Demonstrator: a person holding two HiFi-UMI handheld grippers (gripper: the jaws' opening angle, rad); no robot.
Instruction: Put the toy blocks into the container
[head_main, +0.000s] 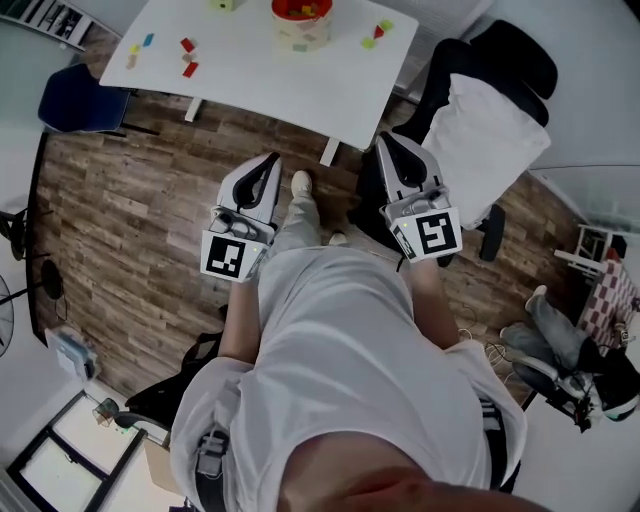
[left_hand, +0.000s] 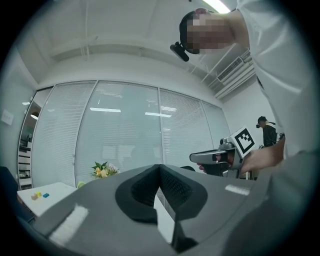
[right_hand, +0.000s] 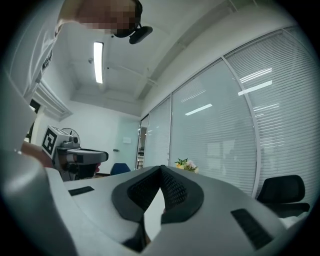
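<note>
You hold both grippers up in front of your chest, on your side of the container (head_main: 302, 24) and well apart from it, over the wooden floor (head_main: 130, 210). The left gripper (head_main: 271, 160) has its jaws pressed together with nothing between them, and the right gripper (head_main: 386, 141) is likewise closed and empty. The container stands on the white table (head_main: 260, 85) with red and yellow pieces already showing inside it. To its left lie two red blocks (head_main: 188, 56), and farther left of it a yellow block (head_main: 133, 49) beside a blue block (head_main: 148, 40). Just to the container's right sits a small cluster of green, red and yellow blocks (head_main: 375, 36). Right of the container, off the table's corner, a black chair (head_main: 505, 60) carries a white cloth (head_main: 480, 135).
</note>
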